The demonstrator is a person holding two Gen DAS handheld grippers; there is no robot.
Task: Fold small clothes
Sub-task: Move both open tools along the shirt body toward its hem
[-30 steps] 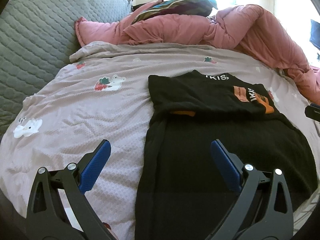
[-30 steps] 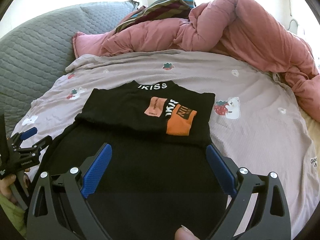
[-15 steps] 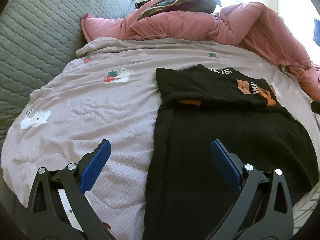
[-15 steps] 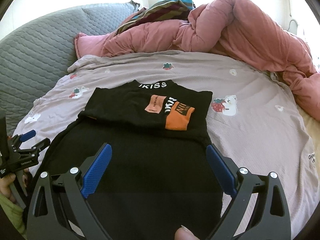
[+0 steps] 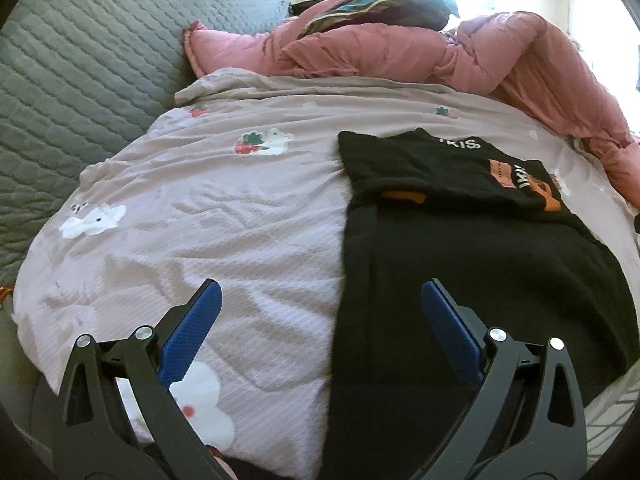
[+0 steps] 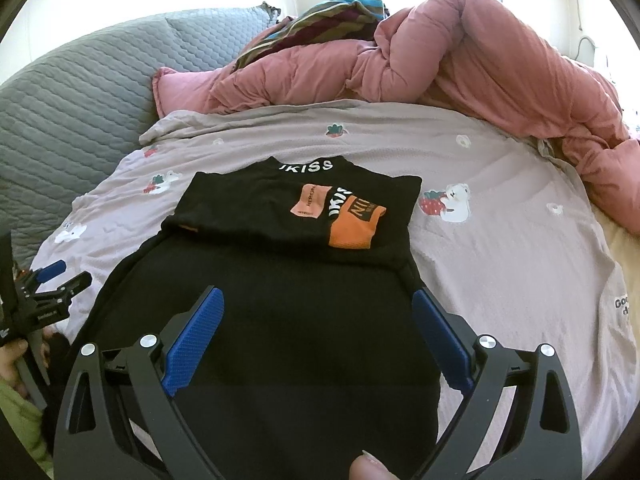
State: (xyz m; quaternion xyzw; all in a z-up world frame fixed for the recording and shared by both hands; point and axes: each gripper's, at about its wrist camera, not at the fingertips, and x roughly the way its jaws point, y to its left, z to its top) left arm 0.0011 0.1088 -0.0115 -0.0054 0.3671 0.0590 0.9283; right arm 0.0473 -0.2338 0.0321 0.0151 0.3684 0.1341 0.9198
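Observation:
A black garment (image 6: 280, 300) with orange patches and white "IKISS" lettering lies flat on the bed, its far part folded over the near part; it also shows in the left wrist view (image 5: 480, 264). My left gripper (image 5: 320, 292) is open and empty, above the garment's left edge near the bed's front. It also shows in the right wrist view (image 6: 52, 284), at the left. My right gripper (image 6: 318, 300) is open and empty, above the garment's near half.
The mauve bedsheet (image 6: 500, 240) with strawberry and bear prints covers the bed. A crumpled pink duvet (image 6: 460, 64) and a striped cloth (image 6: 320, 20) lie at the back. A grey quilted headboard (image 5: 80, 80) stands on the left.
Both grippers have drawn back toward the near edge of the bed, the left one also shifting left. The garment has not moved. Both stay open.

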